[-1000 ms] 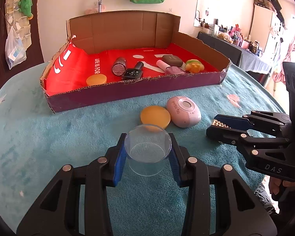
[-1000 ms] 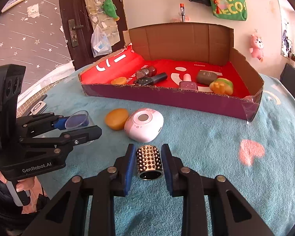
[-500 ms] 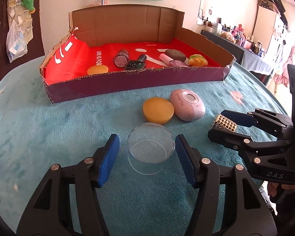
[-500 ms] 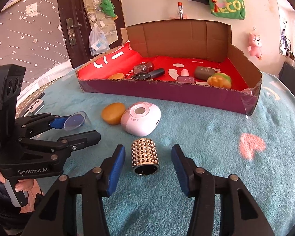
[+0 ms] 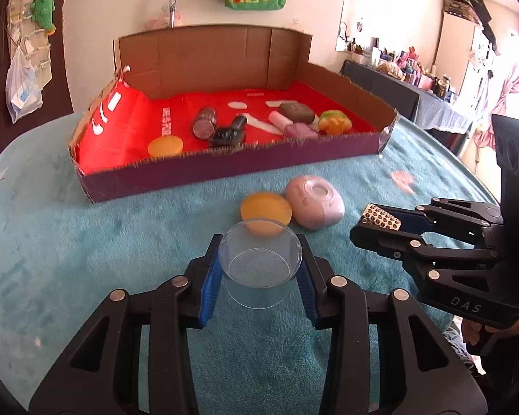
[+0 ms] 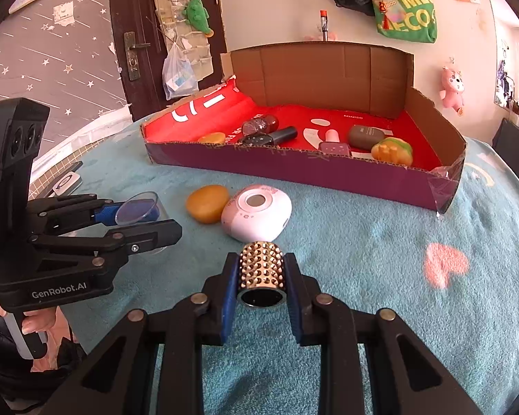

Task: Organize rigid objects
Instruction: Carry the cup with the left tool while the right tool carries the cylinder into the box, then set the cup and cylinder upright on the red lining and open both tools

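Amber disc (image 5: 265, 210) and pink case (image 5: 315, 202) block the path to box (image 5: 225, 169).

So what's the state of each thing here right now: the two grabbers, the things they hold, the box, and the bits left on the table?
Left gripper: shut on the clear cup.
Clear cup: held, open end toward the camera, empty.
Right gripper: shut on the studded cylinder.
Studded cylinder: held, hollow end toward the camera.
Cardboard box: open-topped, several small items inside.
Orange disc: loose on the table, touching the pink device.
Pink device: loose on the table.

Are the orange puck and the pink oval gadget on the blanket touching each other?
Touching. In the right wrist view the orange puck presses against the pink oval gadget with no blanket showing at their seam.
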